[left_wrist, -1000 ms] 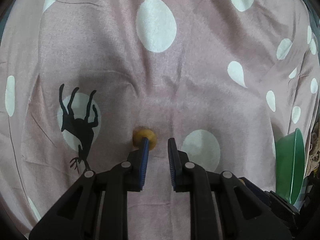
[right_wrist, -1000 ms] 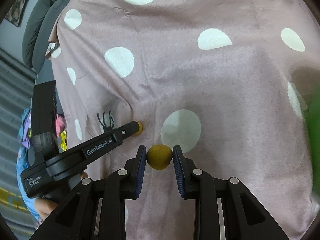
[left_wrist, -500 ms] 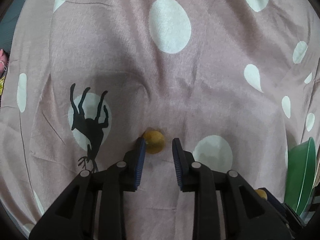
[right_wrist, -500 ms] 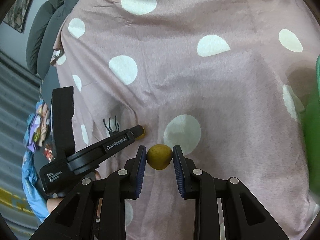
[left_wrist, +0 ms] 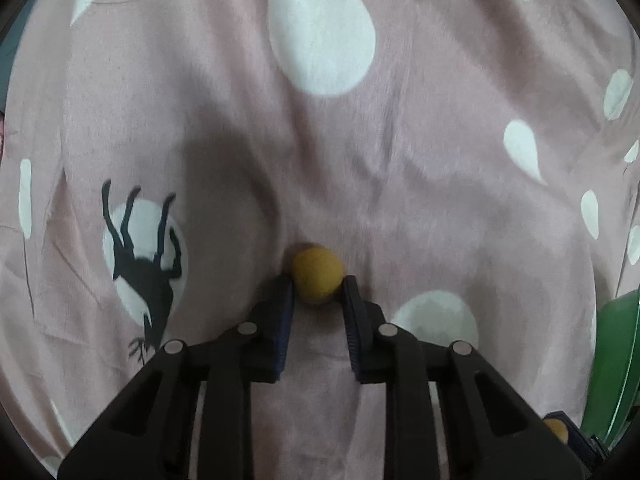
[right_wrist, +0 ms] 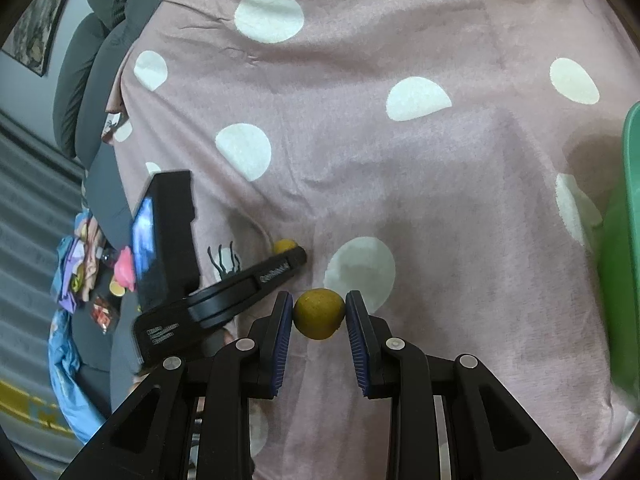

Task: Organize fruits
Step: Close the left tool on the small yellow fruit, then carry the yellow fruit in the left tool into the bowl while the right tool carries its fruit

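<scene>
A small yellow-orange fruit [left_wrist: 318, 275] lies on the pink spotted cloth [left_wrist: 360, 152]. My left gripper [left_wrist: 318, 286] has its fingertips on either side of it, jaws apart, the pads close to or just touching the fruit. The same fruit [right_wrist: 284, 246] shows in the right wrist view beside the left gripper's fingers [right_wrist: 280, 266]. My right gripper [right_wrist: 319, 306] is shut on a second yellow-green fruit [right_wrist: 319, 314], held above the cloth. That held fruit also shows in the left wrist view [left_wrist: 556, 429] at the lower right.
A green bowl [left_wrist: 618, 360] stands at the right edge; its rim also shows in the right wrist view [right_wrist: 630, 200]. A grey couch [right_wrist: 88, 80] and coloured clutter [right_wrist: 80, 272] lie off the cloth's left edge.
My left gripper has moved forward and its jaws now flank the lying fruit, which was left of and ahead of the tips. My right gripper still holds its fruit and has drifted a little.
</scene>
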Motion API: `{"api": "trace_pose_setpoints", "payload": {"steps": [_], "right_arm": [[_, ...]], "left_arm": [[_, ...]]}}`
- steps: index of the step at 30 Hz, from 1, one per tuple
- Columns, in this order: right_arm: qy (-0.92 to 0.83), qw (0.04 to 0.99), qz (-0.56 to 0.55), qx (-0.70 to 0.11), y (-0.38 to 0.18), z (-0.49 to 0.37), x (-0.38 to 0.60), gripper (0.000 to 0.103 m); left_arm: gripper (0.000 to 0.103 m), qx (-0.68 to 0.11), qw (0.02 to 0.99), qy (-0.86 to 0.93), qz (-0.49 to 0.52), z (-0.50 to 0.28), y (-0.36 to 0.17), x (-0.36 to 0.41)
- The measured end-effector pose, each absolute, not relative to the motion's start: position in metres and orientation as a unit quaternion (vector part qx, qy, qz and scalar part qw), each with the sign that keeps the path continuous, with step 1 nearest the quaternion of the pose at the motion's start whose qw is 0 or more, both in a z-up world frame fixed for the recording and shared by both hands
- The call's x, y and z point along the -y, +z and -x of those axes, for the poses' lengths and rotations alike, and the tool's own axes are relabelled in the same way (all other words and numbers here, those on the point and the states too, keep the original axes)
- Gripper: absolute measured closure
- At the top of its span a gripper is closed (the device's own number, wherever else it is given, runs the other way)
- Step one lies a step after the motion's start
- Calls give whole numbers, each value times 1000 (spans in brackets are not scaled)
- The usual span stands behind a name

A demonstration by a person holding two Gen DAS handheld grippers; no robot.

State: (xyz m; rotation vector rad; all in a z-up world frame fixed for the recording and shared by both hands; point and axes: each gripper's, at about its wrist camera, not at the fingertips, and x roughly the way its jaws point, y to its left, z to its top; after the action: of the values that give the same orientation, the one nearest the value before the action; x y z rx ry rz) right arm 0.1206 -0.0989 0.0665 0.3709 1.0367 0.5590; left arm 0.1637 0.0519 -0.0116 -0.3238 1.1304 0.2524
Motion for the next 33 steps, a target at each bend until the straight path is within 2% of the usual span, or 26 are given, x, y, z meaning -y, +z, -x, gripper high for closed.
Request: {"api": "trace_pose_setpoints", "payload": {"steps": [10, 24, 33], "right_arm": [[250, 822, -170, -483, 66, -121, 102, 73], [190, 860, -167, -444, 81, -112, 135, 73], [133, 888, -169, -406, 100, -100, 171, 73]], "left_arm": [[80, -499, 849, 94, 145, -159, 9, -49], [80, -439, 891, 35, 111, -110, 62, -30], [80, -407, 909, -12, 83, -79, 94, 18]]}}
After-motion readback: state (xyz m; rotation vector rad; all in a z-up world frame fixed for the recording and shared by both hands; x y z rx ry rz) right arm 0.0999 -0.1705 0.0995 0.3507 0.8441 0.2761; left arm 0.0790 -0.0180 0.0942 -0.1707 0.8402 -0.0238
